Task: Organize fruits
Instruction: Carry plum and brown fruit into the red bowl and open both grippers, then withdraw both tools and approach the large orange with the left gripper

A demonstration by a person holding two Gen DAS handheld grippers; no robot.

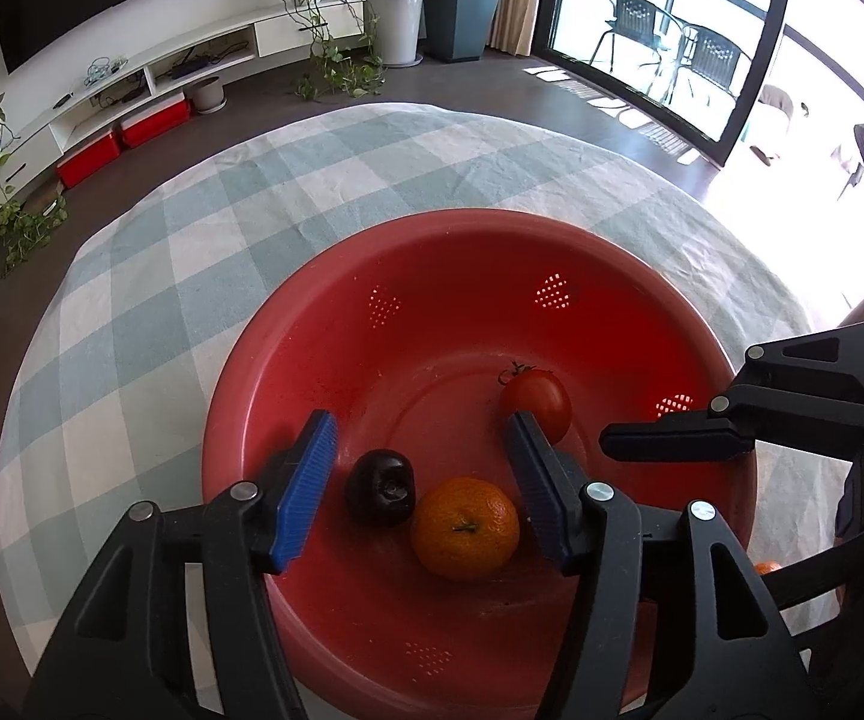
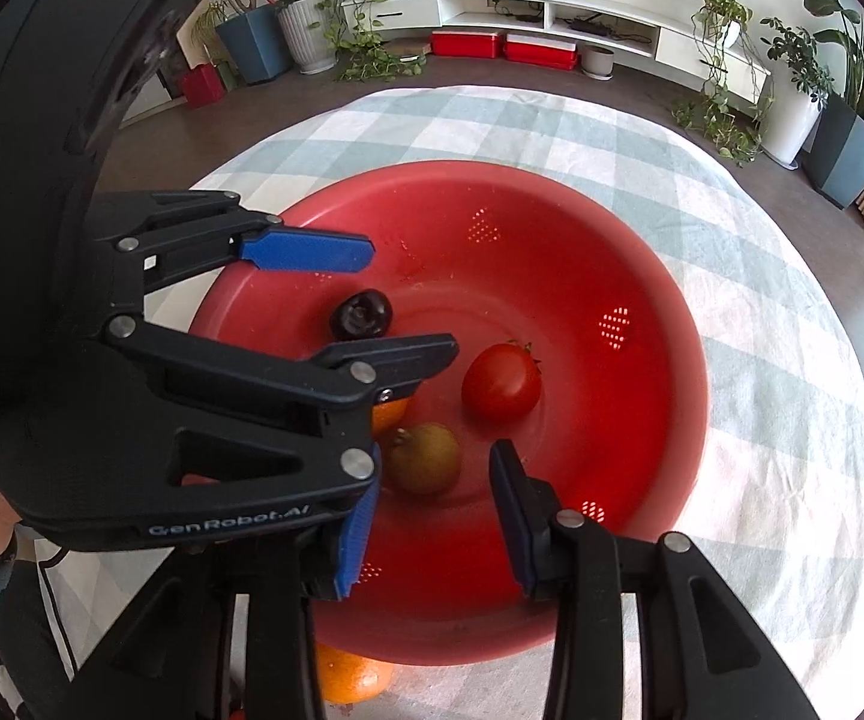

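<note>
Red colander (image 1: 324,312) sits on the checked tablecloth (image 1: 150,276). In its bottom: orange (image 1: 465,528) stem-up, dark plum (image 1: 381,486) stem end facing up, tomato (image 1: 537,405) tipped — stem toward the far rim — and a brownish fruit (image 2: 426,459). Left gripper (image 1: 423,486) jaws apart over plum and orange, holding nothing. Right gripper (image 2: 435,510) jaws parted around the brownish fruit, pads not touching. Another orange (image 2: 351,678) lies outside the near rim.

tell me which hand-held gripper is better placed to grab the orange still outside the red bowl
Right, probably. The orange on the cloth lies just below the right hand-held gripper, beside the red bowl. The left hand-held gripper hangs open inside the bowl over the dark fruit.
</note>
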